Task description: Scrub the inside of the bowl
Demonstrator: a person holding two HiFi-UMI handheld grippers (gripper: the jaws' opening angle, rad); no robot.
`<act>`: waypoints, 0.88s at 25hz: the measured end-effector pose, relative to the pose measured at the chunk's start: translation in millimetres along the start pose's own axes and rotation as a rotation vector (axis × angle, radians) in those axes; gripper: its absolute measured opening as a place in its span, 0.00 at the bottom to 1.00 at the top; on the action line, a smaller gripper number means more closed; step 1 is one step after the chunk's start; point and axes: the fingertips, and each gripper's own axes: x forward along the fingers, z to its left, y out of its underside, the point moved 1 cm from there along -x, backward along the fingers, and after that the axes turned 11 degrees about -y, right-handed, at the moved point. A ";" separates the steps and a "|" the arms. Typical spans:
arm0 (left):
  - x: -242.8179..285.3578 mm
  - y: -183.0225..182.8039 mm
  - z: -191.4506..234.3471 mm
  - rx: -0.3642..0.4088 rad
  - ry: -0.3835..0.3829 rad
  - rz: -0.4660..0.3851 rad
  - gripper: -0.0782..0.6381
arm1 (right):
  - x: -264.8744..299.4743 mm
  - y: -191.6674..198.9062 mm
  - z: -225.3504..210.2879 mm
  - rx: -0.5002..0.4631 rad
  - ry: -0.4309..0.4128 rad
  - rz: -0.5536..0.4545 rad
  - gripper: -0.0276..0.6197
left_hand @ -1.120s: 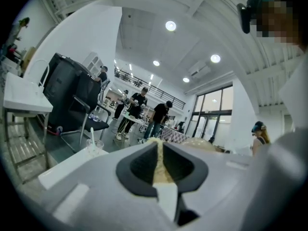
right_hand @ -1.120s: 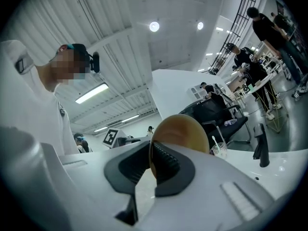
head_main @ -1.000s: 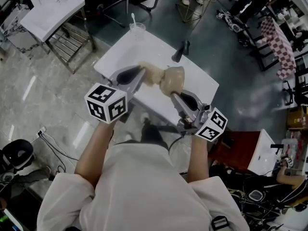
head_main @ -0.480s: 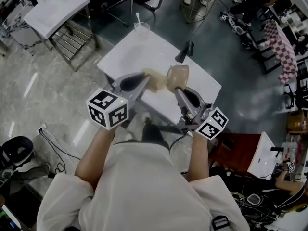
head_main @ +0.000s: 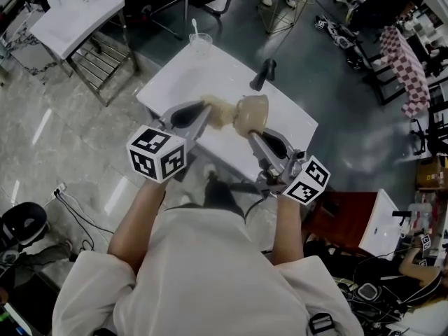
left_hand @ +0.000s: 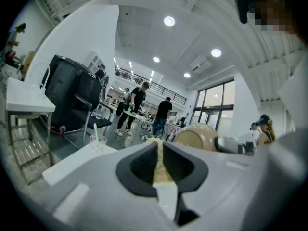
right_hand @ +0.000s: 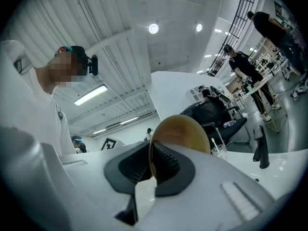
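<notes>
Bowl is hanging over the tabletop, tipped on its side, its mouth seemingly turning toward the left claw. The right claw is clenching the bowl's rim from below. The left claw is grasping a sponge, which is pointing rightward and touching the bowl, so scrubbing means pushing along that line.

Left gripper, right gripper held out front, tips converging, jaws of both clamped.

bowl interior out of sight
</notes>
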 end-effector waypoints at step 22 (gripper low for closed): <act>3.1 -56.8 -26.1 -0.053 0.154 -0.140 0.16 | 12.1 34.9 14.0 -0.085 -0.132 0.229 0.08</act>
